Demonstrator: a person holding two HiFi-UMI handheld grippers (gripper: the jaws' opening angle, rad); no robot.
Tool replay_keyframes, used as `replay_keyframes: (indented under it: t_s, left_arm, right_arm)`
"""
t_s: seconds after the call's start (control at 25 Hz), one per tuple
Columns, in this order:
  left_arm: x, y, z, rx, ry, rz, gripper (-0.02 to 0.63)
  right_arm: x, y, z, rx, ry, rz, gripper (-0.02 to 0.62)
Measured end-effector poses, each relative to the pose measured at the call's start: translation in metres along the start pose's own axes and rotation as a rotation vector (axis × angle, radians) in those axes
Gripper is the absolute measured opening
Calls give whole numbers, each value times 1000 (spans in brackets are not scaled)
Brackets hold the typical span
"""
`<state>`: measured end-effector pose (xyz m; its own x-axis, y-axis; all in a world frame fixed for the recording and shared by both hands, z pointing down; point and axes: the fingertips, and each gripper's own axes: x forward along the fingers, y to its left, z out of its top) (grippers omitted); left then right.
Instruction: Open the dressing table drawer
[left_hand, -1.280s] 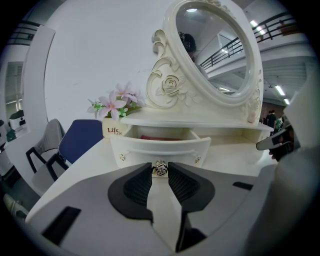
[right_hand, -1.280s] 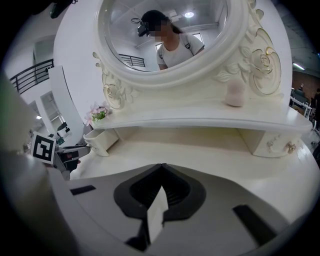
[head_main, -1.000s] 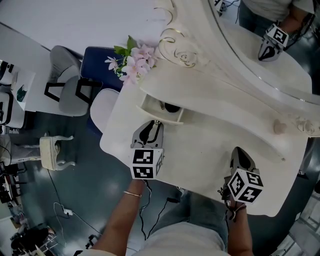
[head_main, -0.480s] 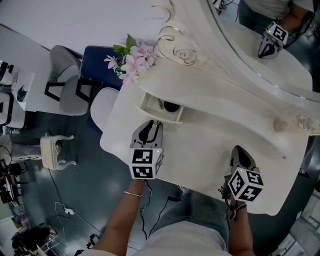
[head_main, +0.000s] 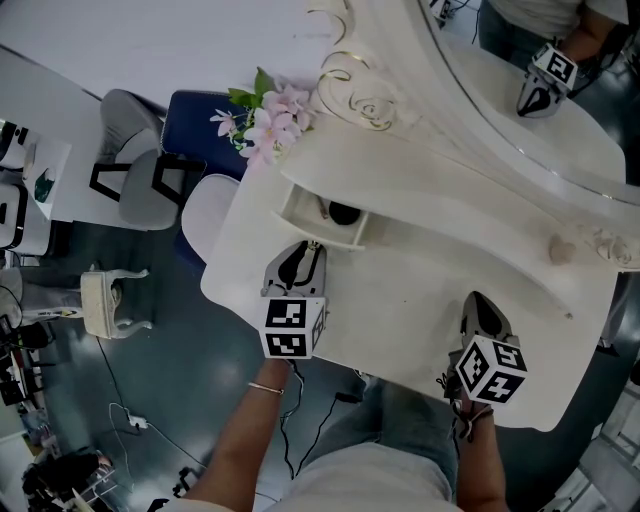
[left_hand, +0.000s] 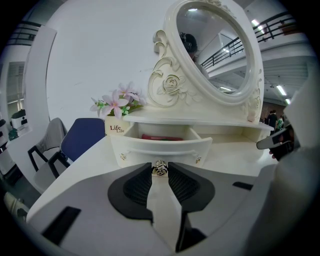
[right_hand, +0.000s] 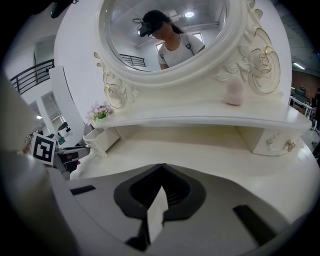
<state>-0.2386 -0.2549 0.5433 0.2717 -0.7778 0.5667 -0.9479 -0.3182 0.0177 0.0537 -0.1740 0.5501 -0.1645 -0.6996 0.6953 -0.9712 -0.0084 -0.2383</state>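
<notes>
Nothing has shifted since a second ago: both grippers sit where they were and the drawer stands out as far as before. On the left gripper (head_main: 312, 246), the fingers (left_hand: 137, 187) pinch the small metal knob (left_hand: 160, 169) at their tips. Just beyond the tips, the drawer (left_hand: 160, 146) is pulled out from under the shelf (left_hand: 200, 119), its curved front over bare bench (head_main: 420, 300). Behind these fingers the bench edge lies near, with floor (head_main: 180, 360) past it. The right gripper (head_main: 478, 303) has its fingers pressed together on nothing, over open bench well to the right of the drawer. Farther off stand flowers (head_main: 265, 118) and the mirror (left_hand: 215, 50).
</notes>
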Motion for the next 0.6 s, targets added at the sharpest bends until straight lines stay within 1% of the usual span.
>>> replay_keyframes:
  t_s: [0.6]
  left_arm:
    - [3,0,-1,-14,-5,33,114]
  right_arm:
    - [-2,8,5,-22,-6,8,8]
